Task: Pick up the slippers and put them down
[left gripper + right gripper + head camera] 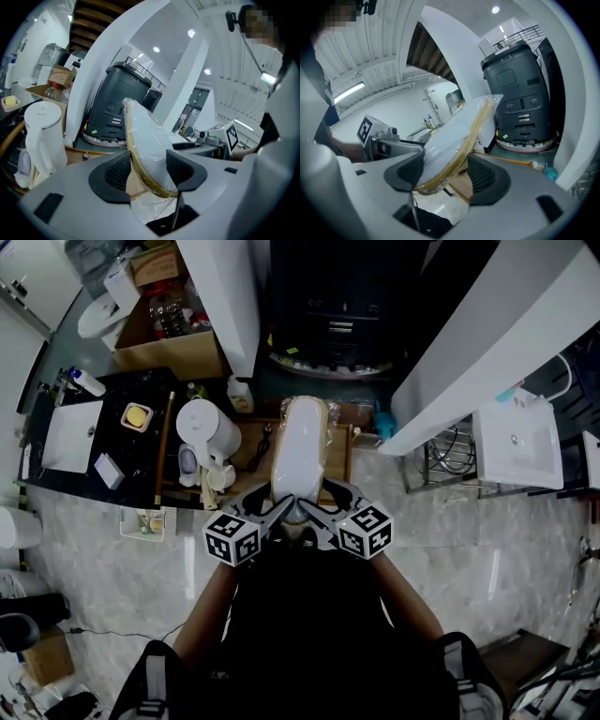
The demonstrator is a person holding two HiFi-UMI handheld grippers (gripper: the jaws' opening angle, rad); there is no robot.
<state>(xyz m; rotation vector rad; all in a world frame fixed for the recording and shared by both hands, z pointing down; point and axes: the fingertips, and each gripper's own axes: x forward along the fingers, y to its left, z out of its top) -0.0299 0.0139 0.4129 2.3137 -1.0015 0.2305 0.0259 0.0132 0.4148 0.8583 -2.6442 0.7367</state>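
1. The person's forearms reach forward at the bottom of the head view, one gripper in each hand, the two marker cubes side by side.
2. The left gripper has its jaws closed on the near end of the slippers. In the left gripper view, both dark pads press the sides of the pack.
3. The right gripper grips the same near end from the other side, its jaws pinching the pack's tan edge in the right gripper view.
4. The slippers are a white pair in clear plastic wrap with a tan rim. They are held between the two grippers, and the free end points away from the person over the wooden tray.
5. Loose wrap hangs below the jaws in both gripper views.
6. A white kettle stands at the tray's left end, just beside the slippers.
7. Further left, a black counter carries a white sink.
8. Beyond the tray stands a dark grey machine between white slanted panels.
9. A cardboard box sits at the far left, behind the counter.
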